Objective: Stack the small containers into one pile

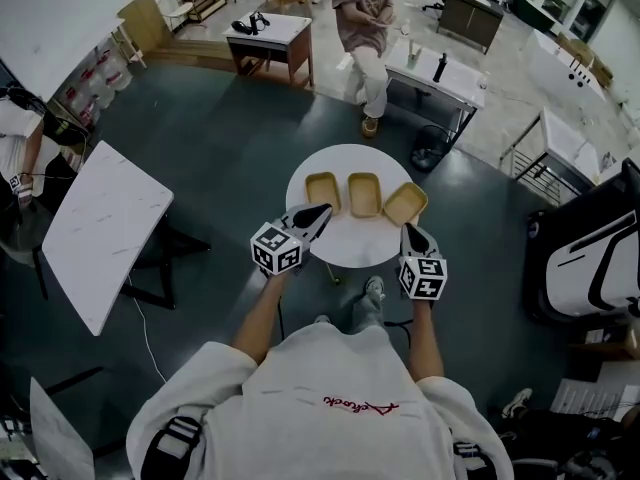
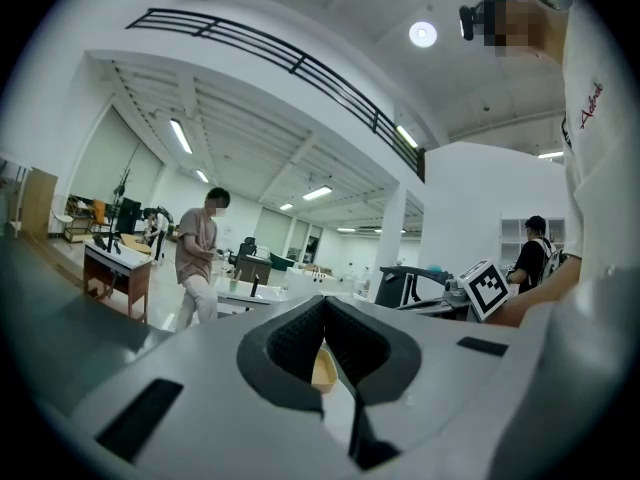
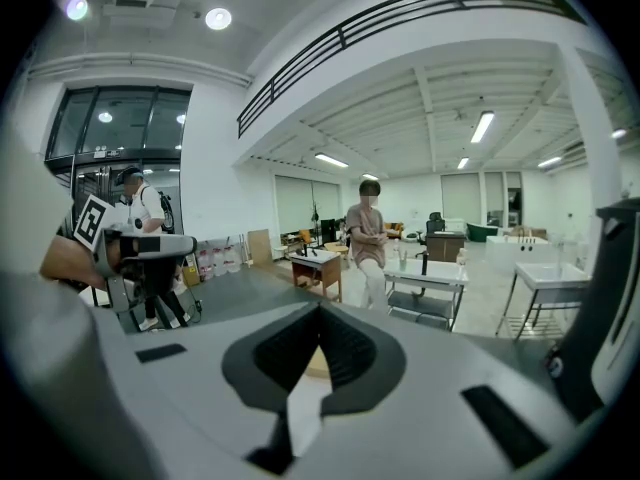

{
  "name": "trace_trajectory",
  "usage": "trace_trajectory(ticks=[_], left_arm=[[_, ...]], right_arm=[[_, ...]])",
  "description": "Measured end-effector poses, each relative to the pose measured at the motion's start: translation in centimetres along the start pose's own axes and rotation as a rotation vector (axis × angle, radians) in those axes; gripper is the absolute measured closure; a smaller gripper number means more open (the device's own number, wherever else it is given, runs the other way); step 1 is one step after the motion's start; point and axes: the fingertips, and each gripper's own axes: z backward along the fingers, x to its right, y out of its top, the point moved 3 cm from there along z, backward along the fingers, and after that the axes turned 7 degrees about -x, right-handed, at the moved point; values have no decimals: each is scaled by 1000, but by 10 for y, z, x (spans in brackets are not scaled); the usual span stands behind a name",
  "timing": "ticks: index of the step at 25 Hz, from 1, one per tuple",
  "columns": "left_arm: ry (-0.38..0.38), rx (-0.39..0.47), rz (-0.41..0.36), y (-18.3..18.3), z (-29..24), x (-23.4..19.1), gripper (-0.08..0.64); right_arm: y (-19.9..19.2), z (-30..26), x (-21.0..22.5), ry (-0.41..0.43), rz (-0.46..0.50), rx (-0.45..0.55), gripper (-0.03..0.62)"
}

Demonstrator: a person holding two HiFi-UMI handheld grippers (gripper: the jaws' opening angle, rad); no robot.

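Sitting in a row on the round white desk (image 1: 345,243) were three tan containers, side by side and unstacked: left container (image 1: 323,192), middle container (image 1: 364,194), right container (image 1: 405,204). The left claw (image 1: 320,213) was closed with nothing in it, its tip over the desk's near-left edge, just short of the left container and apart from it. The right claw (image 1: 411,231) also read as closed and empty, its tip at the near-right edge, just below the right container. In each gripper view a sliver of tan showed low in the gap behind the meeting pads, probably the nearest container; too little was visible to be sure. A person (image 1: 365,28) stood well beyond the desk.
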Motion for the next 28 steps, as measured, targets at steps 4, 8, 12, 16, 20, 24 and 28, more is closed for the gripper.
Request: trace_trajectory(ticks=[4,8,12,16,20,24,28], left_arm=[[11,-3,6,6,-24,-9,549],[35,-8,3,15,-49,-21,549],[75,-5,-1,29,-77,-34,549],[120,8,-7,47,-99,-50,549],[171,18,-2,58,-119,-58,549],[226,17,24,58,-133,-63,549],[266,18,33,58,-145,-68,549]], right_arm=[[8,-20,19,16,-3,-6,572],[22,-44,41,42,0,-4,572],[41,-71,66,80,16,-2,572],[65,-97,88,118,39,4,572],[82,-119,109,163,62,3,572],[89,-136,126,207,76,-12,572],[89,-149,143,238,90,-30,572]])
